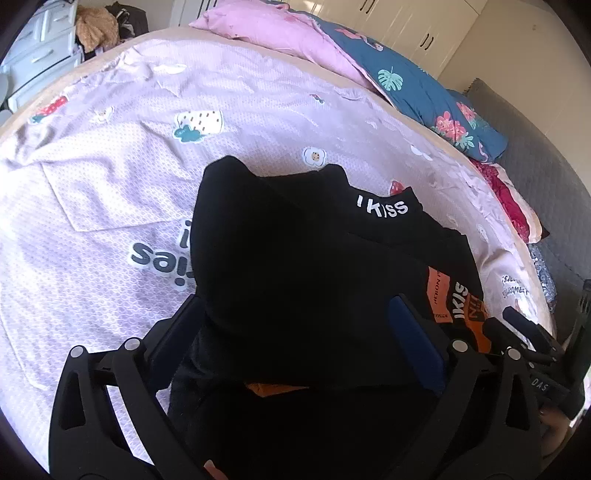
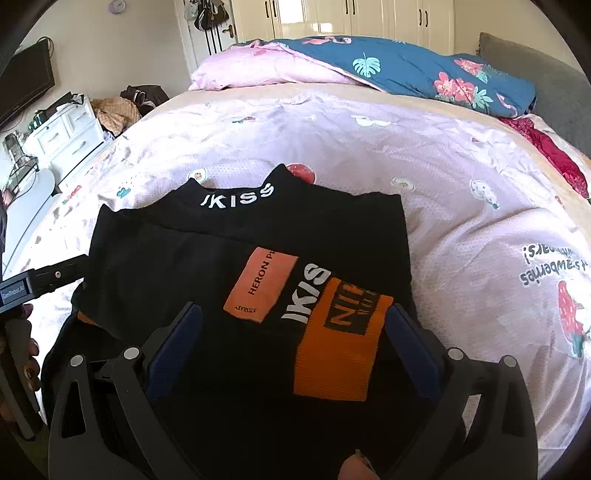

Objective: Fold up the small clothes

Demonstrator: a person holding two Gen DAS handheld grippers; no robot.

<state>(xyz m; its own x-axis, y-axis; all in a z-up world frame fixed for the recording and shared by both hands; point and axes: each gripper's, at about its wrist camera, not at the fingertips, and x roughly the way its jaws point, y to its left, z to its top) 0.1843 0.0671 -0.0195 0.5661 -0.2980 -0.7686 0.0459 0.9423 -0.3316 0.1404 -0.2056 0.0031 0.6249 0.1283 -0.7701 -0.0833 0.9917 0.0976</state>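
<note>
Black IKISS top [image 2: 236,258], folded on bed [image 2: 461,206]: left tool [image 1: 295,325] and right tool [image 2: 295,332] stood wide open, gripping nothing. Advised: smooth edges square before next fold.

A home bedroom: a bed [image 2: 369,155] with floral duvet [image 2: 406,70], wardrobe doors [image 2: 369,16], white drawers [image 2: 66,129]

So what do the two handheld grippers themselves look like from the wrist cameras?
Both match: the left gripper and right gripper have black plastic linkage arms with silver pivot pins and dark blue finger pads. The left one's body carries a small white-lettered label. No cables or sleeves show.
</note>
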